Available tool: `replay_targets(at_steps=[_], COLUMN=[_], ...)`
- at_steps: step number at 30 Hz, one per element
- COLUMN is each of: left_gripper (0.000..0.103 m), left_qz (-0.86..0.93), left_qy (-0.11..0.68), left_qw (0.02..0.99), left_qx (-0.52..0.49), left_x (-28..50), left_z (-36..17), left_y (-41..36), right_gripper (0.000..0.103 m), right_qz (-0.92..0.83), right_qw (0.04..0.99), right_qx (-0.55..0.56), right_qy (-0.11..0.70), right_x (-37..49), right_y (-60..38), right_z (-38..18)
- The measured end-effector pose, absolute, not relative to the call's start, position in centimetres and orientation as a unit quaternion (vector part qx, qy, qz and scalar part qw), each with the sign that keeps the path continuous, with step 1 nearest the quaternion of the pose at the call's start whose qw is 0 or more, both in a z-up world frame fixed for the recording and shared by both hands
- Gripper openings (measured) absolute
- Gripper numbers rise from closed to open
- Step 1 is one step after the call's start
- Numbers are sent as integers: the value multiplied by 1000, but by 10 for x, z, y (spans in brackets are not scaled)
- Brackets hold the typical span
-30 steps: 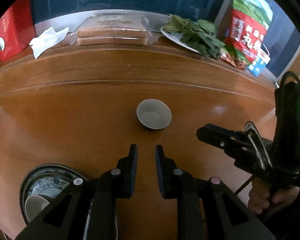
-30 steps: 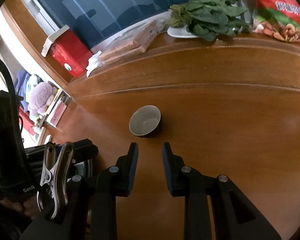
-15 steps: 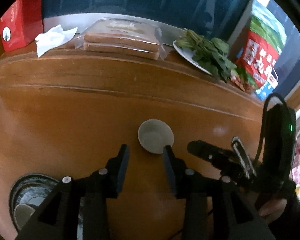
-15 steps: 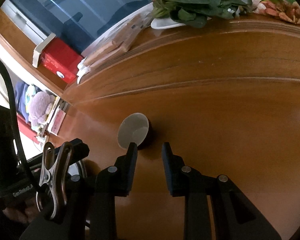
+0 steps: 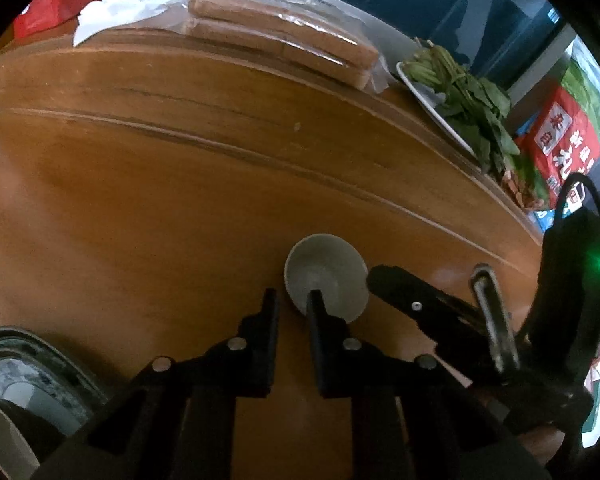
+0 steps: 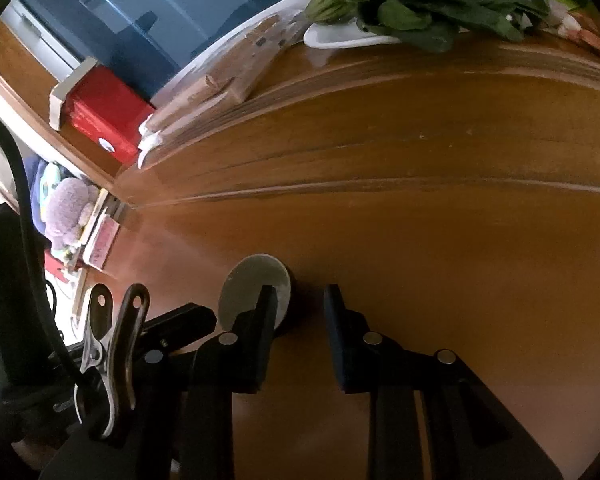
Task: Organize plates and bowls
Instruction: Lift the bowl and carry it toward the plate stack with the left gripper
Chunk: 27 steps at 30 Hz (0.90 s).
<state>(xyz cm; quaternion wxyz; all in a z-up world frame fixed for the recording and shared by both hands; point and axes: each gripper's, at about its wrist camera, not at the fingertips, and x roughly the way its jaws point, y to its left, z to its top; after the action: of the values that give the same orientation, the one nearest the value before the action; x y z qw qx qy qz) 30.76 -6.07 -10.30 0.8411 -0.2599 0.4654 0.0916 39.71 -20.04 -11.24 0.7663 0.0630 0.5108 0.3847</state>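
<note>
A small grey bowl [image 5: 332, 272] stands upright on the brown wooden table [image 5: 140, 208]. My left gripper [image 5: 292, 300] straddles its near rim, one finger inside the bowl and one outside. Its jaws are closing, and a sliver of gap shows on both sides of the rim. My right gripper [image 6: 300, 300] stands open at the bowl [image 6: 252, 280] from the other side; its left finger overlaps the bowl's edge and nothing is pressed. One of its fingers [image 5: 396, 288] shows just right of the rim. A patterned plate [image 5: 32, 364] holding another bowl [image 5: 0, 436] sits at the lower left.
Along the table's far edge lie wrapped bread packs [image 5: 280, 40], a white tissue [image 5: 112, 8], a plate of leafy greens [image 5: 464, 96] and a red snack bag [image 5: 564, 140]. A red box [image 6: 104, 116] stands at the far left corner. Beyond the table edge is a purple stuffed toy [image 6: 68, 208].
Both grippers have come forward and down to the grey bowl. The left jaws widened, then narrowed around its near rim, and the left wrist rolled. The bowl has stayed in place.
</note>
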Motion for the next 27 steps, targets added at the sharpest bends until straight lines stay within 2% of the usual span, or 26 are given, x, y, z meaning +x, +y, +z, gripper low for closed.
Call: replay_targets(at_steps=[3,8,13,27], left_gripper=[15,12,8,5], left_qz=[93,82,62,13], left_qy=[473,479,478,538], left_qw=[835,828,832,800], left_qx=[-266,-281,-276,-267], left_x=[314,318,314,289], left_z=[-109,-113,-107,-120], left_y=[-61,-62,-65,-87], right_gripper=[24,9,7,7], right_qz=[384,388,383,354], right_qw=[766,763,745,761], right_qx=[52,30,52,-4], right_qy=[513,517,543,543], right_x=[399,397,398,337], right_y=[-194,-184,-195,-221], right_z=[-116,-118,-125,-108])
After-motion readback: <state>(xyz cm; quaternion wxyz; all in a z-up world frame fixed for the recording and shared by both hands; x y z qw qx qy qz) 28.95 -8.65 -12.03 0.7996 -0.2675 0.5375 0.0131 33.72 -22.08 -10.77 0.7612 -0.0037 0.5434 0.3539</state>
